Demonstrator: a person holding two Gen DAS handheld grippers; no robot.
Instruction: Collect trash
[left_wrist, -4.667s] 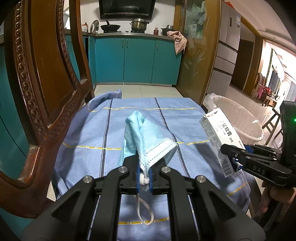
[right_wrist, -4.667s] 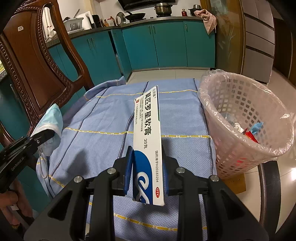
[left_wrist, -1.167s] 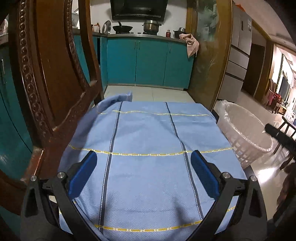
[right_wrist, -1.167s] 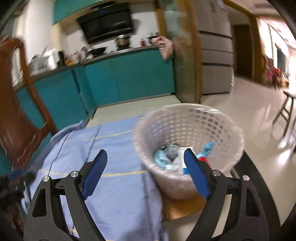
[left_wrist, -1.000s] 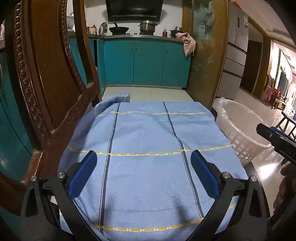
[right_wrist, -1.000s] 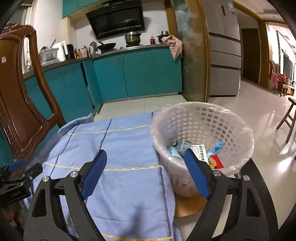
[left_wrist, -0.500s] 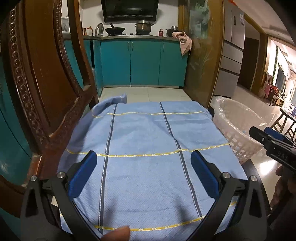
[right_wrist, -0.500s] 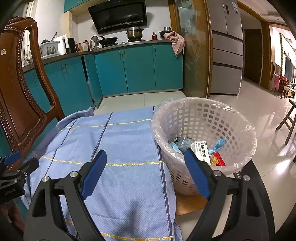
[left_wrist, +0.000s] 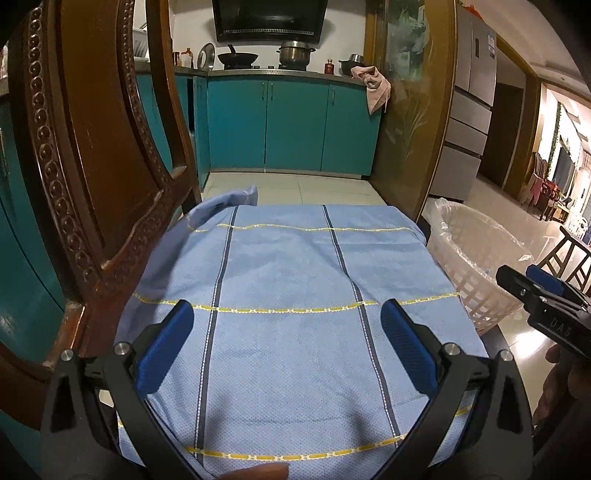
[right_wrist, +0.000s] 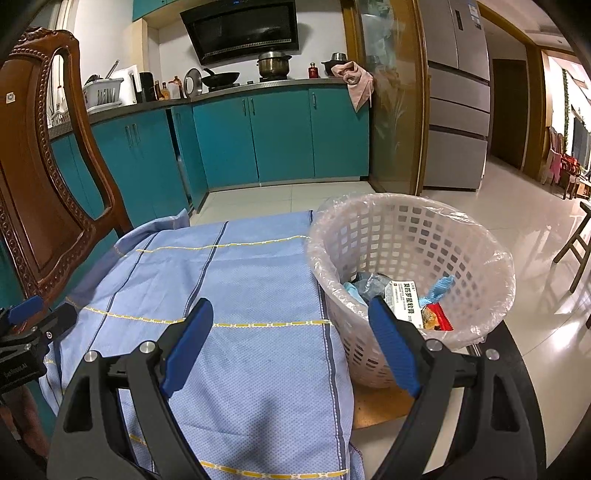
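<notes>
Trash (right_wrist: 404, 299): white medicine box, blue masks, lay inside lined white lattice basket (right_wrist: 480, 236) beside blue striped cloth (left_wrist: 288, 280). Both fingers spread wide, empty. Risked nudging light basket off surface edge.

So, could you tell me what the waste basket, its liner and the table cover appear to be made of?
The waste basket looks like pale moulded plastic, given its regular square lattice holes. Its liner seems thin clear plastic film, crinkled and glossy over the rim. The table cover looks like matte woven blue cloth, dotted in texture, creased at the edge.
</notes>
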